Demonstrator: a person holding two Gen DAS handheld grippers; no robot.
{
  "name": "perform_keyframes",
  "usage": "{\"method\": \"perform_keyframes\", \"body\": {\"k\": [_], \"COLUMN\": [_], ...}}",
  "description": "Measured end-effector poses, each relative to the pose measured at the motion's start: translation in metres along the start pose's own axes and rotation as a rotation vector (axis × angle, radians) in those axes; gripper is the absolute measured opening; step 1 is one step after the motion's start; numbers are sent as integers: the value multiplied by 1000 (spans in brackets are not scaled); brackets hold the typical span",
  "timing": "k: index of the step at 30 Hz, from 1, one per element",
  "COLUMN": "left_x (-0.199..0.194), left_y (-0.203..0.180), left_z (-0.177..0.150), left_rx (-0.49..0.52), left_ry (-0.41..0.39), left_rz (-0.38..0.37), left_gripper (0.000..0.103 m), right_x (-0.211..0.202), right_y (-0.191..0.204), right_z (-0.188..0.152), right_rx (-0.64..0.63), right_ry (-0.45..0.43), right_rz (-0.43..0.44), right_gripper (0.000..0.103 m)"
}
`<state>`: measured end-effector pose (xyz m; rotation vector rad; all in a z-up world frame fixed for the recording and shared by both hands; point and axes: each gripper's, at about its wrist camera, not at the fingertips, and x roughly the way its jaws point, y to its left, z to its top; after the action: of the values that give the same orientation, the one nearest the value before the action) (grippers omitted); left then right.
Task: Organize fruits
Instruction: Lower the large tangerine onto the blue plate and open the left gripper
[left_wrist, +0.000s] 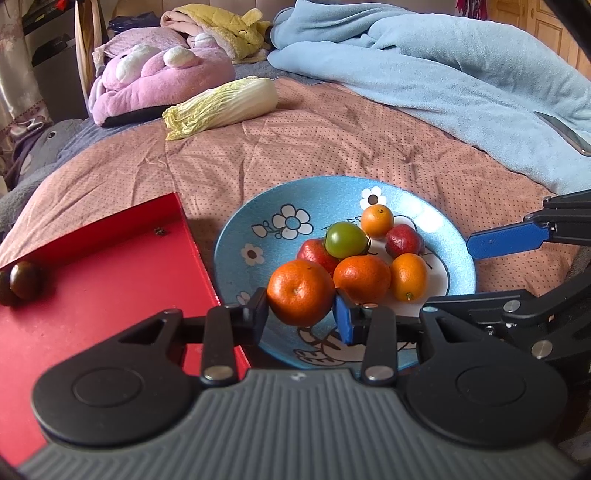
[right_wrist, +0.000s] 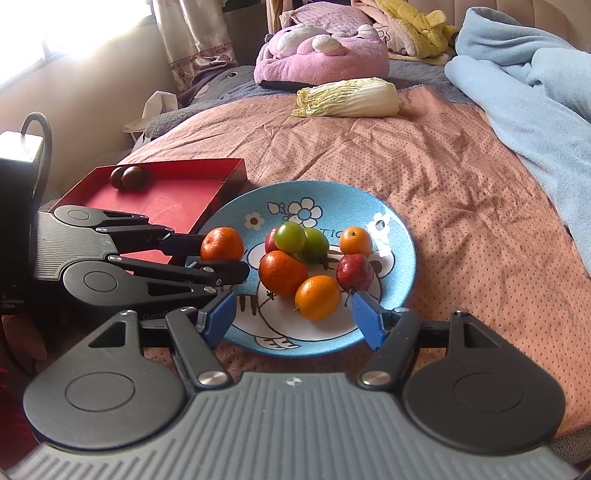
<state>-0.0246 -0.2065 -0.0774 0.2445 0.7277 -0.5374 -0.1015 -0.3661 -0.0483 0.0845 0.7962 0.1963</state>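
Left gripper (left_wrist: 301, 314) pinches glossy mandarin (left_wrist: 301, 291) over near-left rim of blue flowered plate (left_wrist: 236, 229) on bed. Right gripper (right_wrist: 291, 315) spread, empty, at plate's near edge, kumquat (right_wrist: 317, 297) just beyond its blue pads. Plate's middle holds second mandarin, green tomatoes (right_wrist: 291, 236), reddish fruits partly hidden behind others. Red tray (left_wrist: 103, 280) left of plate, two dark fruits (right_wrist: 130, 177) in far corner, kind hard to tell. Cabbage (left_wrist: 221, 107) far back.

Just ahead of the grippers, the blue plate (right_wrist: 400, 236) looks like glazed, speckled ceramic. The red tray (left_wrist: 110, 280) at its left is smooth and matt. Beneath both lies quilted, dotted cloth bedding (right_wrist: 443, 177); the mandarin (left_wrist: 301, 291) is glossy, finely pitted.
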Motion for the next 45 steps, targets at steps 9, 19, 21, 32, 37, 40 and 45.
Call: {"method": "perform_keyframes", "body": {"k": [9,19,21,32,37,40,45], "left_x": [-7,-18,-22,-31,-34,-38,-45], "left_y": [2,10,13,39,53,61,74], "left_z": [1,2,2,5,5,6,8], "left_rx": [-20,-64,-71,-128,-147,-166,-188], "left_ry": [-35,-61,-69,-73,-68,-71,-81], "left_rz": [-7,-14,-8,99,151,167,194], "left_gripper": [60,60,60,60,60,60,60], "right_x": [-2,-4,-4,-3,-4,-5,-7], "right_y": [-5,-13,-13,0,5,8,11], "right_z": [2,5,6,14,15,15,16], "right_rx": [30,74,71,47,40,37,37], "right_ry": [-16,-29,-29,-30,-33,-33,-31], "right_rz": [1,-16,-14,7,17,22,31], "right_gripper": [75,82,82,83,83,83,83]}}
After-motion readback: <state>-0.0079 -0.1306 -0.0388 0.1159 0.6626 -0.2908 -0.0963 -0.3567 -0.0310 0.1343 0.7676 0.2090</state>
